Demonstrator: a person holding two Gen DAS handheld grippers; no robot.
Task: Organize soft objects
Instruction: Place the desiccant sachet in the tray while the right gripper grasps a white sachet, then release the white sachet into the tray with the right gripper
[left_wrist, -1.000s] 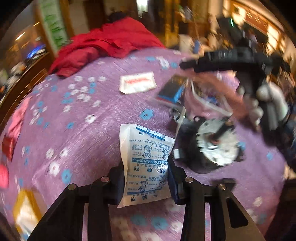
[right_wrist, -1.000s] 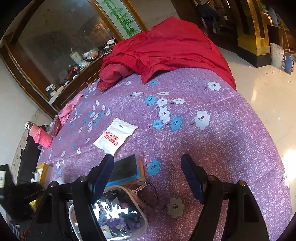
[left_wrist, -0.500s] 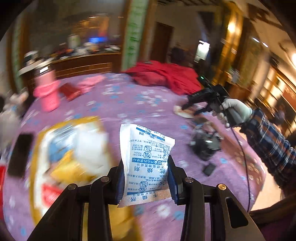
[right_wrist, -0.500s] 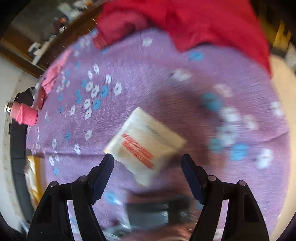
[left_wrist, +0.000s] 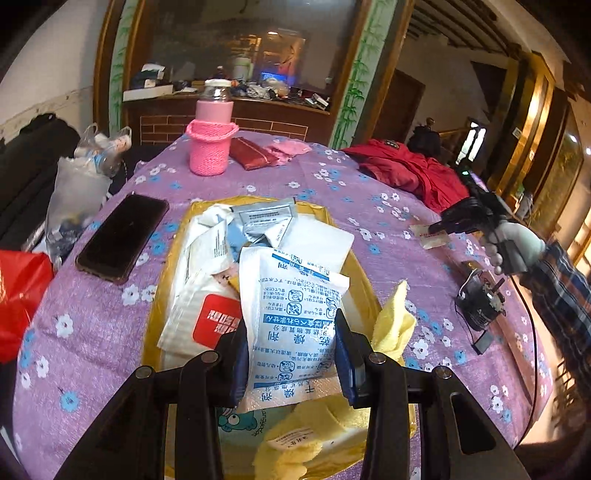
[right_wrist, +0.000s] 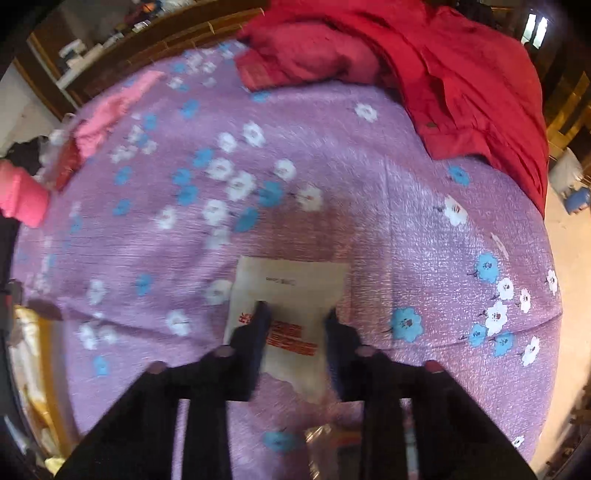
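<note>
Purple cloth (left_wrist: 332, 192), left gripper (left_wrist: 290, 354) w/ sachet (left_wrist: 295, 317)

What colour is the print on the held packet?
Blue on white packet; clearest in the left wrist view.

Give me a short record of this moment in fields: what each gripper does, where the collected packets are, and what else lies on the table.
left gripper: shut on blue-print packet, held above yellow tray
right gripper: jaws straddle red-print packet on purple tablecloth; closure unclear, blurred
tray contents: white packets, yellow cloth
other items: phone, pink bottle, red jacket
</note>
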